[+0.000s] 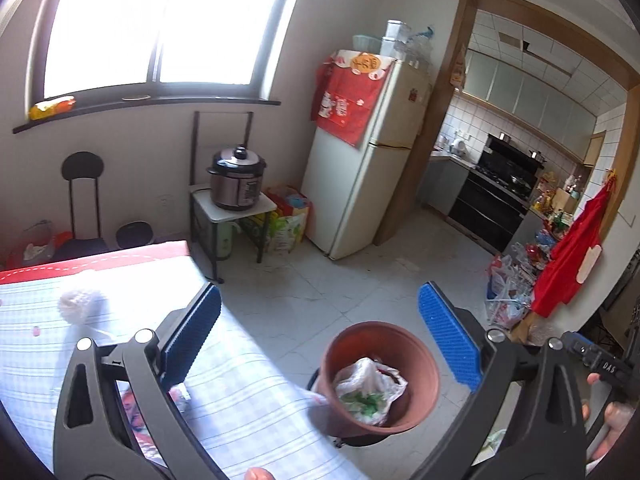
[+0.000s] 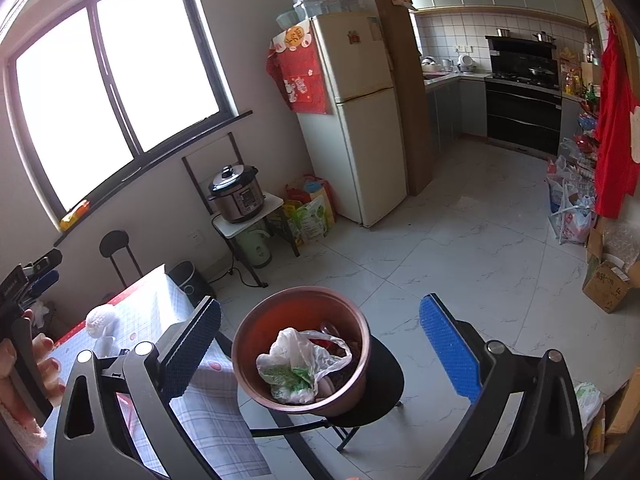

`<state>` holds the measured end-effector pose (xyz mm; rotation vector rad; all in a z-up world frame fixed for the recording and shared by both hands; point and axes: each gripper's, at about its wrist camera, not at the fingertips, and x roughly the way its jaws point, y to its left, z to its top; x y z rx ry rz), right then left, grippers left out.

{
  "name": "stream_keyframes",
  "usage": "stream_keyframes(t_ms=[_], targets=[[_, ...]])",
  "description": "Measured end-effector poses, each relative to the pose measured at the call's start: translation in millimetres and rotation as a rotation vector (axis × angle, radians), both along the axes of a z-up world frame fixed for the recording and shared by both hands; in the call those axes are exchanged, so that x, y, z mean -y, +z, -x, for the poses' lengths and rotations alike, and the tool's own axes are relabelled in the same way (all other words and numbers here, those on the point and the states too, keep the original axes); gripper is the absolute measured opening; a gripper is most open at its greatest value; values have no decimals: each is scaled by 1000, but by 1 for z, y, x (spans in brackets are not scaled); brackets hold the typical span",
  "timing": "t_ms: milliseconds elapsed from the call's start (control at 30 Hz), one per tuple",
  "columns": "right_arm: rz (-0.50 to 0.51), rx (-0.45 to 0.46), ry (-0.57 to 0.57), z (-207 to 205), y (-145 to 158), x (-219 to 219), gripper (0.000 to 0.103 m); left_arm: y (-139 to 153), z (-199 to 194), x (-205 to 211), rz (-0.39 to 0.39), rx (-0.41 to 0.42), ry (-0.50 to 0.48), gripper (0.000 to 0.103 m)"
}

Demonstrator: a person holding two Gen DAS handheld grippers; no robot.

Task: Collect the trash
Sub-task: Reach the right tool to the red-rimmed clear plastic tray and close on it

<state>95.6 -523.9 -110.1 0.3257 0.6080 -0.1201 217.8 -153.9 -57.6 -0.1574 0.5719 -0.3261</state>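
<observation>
Both grippers, left gripper (image 1: 320,336) and right gripper (image 2: 320,340), spread wide, holding nothing. Round terracotta-brown bin (image 2: 301,350) sits on black stool (image 2: 384,384) beside checked tabletop (image 1: 248,400). Crumpled white paper ball (image 1: 82,305) lies on tabletop, well left of bin. Advice: approach ball from above, pinch its middle, release over bin.

Crinkled glossy plastic bag (image 2: 298,364)

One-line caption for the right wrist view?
Open right gripper above a brown bin on a black stool, plastic bag inside.
</observation>
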Motion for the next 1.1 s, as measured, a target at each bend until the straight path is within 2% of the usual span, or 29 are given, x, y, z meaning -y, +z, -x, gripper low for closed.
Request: stream_keyframes(t_ms=[333,533,667,767,967,1100], targets=[[-14,-46,207,-26,-12,-104,97,-22,107,-213,-20,-74,391,97],[-19,-119,367,-40,-33,-187,97,-60,179,-297,40,-178,592,97],[-23,-144,482,-40,-52,-243,97,-87,208,-322,35,-253,631,97],[-59,-166,568,-42,-73,-280,97,-97,221,-332,34,-263,629,97],[-165,-253,699,-49,-130,-346,97,-115,218,-345,62,-310,629,97],[-196,-301,728,-53,-163,-375,97,-123,212,-350,63,-331,605,97]])
